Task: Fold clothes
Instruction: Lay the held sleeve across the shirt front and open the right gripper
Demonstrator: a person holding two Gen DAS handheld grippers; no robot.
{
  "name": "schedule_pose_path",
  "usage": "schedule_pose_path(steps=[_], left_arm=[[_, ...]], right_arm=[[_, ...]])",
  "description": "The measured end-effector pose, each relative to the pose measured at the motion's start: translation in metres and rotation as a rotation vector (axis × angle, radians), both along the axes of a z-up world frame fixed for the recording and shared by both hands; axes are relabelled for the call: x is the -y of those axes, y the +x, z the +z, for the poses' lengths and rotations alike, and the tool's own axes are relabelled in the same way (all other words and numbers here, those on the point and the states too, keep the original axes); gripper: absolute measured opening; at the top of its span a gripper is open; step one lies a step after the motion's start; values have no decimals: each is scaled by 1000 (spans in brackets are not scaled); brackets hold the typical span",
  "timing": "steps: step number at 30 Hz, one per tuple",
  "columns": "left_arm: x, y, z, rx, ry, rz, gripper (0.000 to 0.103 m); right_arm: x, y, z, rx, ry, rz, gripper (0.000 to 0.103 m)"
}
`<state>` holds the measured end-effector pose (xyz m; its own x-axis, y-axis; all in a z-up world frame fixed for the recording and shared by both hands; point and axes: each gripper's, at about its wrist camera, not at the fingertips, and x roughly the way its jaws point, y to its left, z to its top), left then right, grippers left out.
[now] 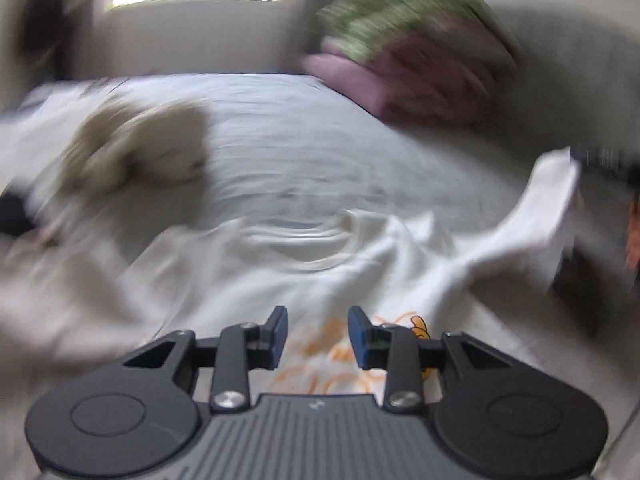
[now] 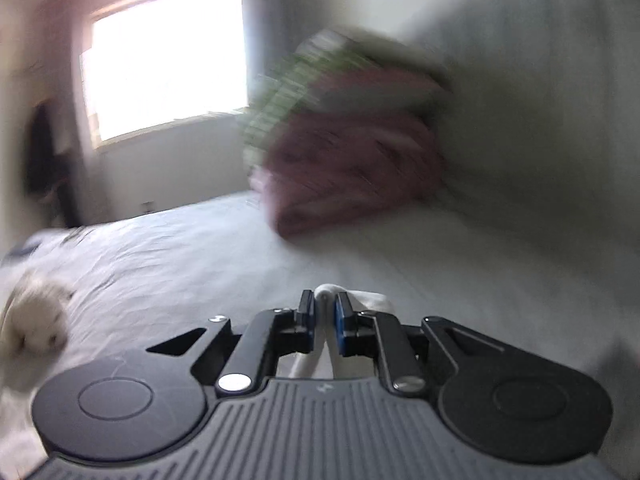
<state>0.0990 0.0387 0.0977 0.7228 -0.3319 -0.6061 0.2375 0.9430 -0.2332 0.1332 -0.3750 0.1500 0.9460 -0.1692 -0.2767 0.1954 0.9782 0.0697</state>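
Our left hand-held gripper (image 1: 317,330) hangs parted and empty above the white T-shirt (image 1: 280,264); our right hand-held gripper (image 2: 323,310) pinches its fabric.

My white shirt (image 1: 360,264) carries an orange scribbled print (image 1: 332,356) at its 6 o'clock edge. The bed (image 1: 288,136) under it wears a pale grey-white sheet. At 1 o'clock lies a mauve-pink pillow (image 1: 412,80) topped by a green-and-white checked one (image 1: 384,20). At 9 o'clock sits a beige, cream-toned heap (image 1: 140,144), too blurred to name. My left tongs (image 1: 318,334) and right tongs (image 2: 323,320) are black with blue pads.
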Motion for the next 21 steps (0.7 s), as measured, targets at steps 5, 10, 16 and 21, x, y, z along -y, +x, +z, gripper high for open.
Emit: schedule_pose_path(steps=[5,10,16,21], left_arm=[[-72,-12,8,30,-175,213,39],[-99,-1,-12,9,-262,262,39],[-112,9,-16,-15,-293,265,41],[-91,10,-16,-5,-218,208,42]], right_arm=[[-147,-17,6,75,-290,387,14],[-300,-31,-82,-156,-531,726,14],[-351,-69,-121,-197,-598,884,44],[-339,-106,-99,-149,-616,948,50]])
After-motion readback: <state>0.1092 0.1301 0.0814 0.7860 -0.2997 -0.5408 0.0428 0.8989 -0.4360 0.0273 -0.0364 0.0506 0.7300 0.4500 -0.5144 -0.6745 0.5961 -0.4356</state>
